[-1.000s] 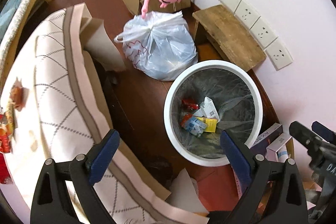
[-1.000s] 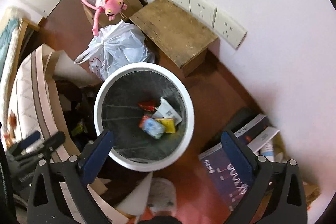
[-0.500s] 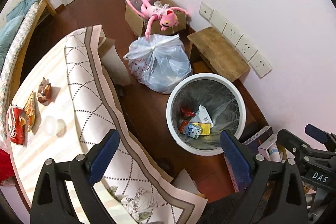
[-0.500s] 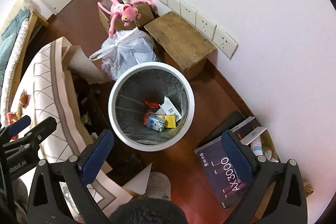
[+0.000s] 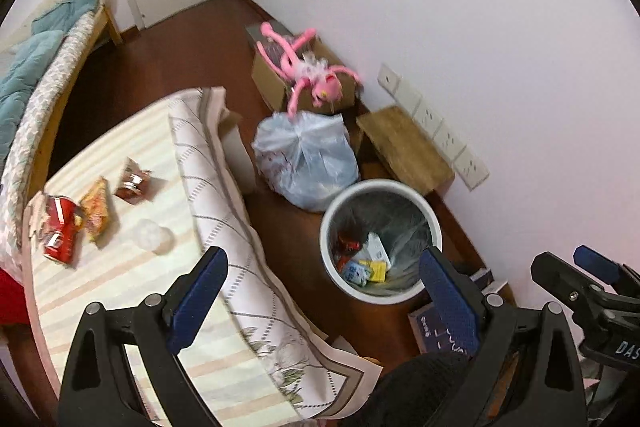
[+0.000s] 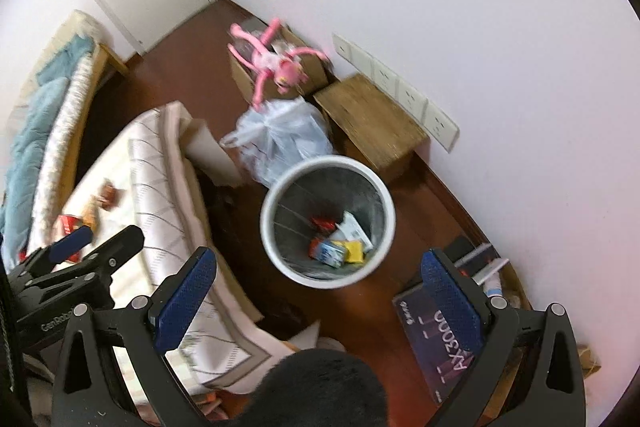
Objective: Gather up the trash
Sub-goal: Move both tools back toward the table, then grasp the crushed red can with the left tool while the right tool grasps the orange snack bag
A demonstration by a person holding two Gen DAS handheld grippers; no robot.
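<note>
A white trash bin (image 5: pixel 332 215) with a dark liner stands on the floor and holds several wrappers and cartons; it also shows in the right wrist view (image 6: pixel 276 195). On the table with a striped cloth (image 5: pixel 132 291) lie a crushed red can (image 5: pixel 60 231), an orange wrapper (image 5: pixel 96 209), a dark red wrapper (image 5: pixel 134 181) and a clear plastic wad (image 5: pixel 152 237). My left gripper (image 5: pixel 324 291) is open and empty, high above the table edge and bin. My right gripper (image 6: pixel 316 287) is open and empty above the bin.
A tied plastic bag (image 5: pixel 308 159) sits beside the bin. Behind it are a cardboard box with a pink plush toy (image 5: pixel 308 71) and a low wooden stool (image 5: pixel 404 147). A dark AX3000 box (image 6: pixel 444 343) lies on the floor at right. A bed (image 5: pixel 36 75) stands at left.
Both grippers have risen and pulled back from the bin. The table top with its trash and the bed and door have come into view. Both stay open.
</note>
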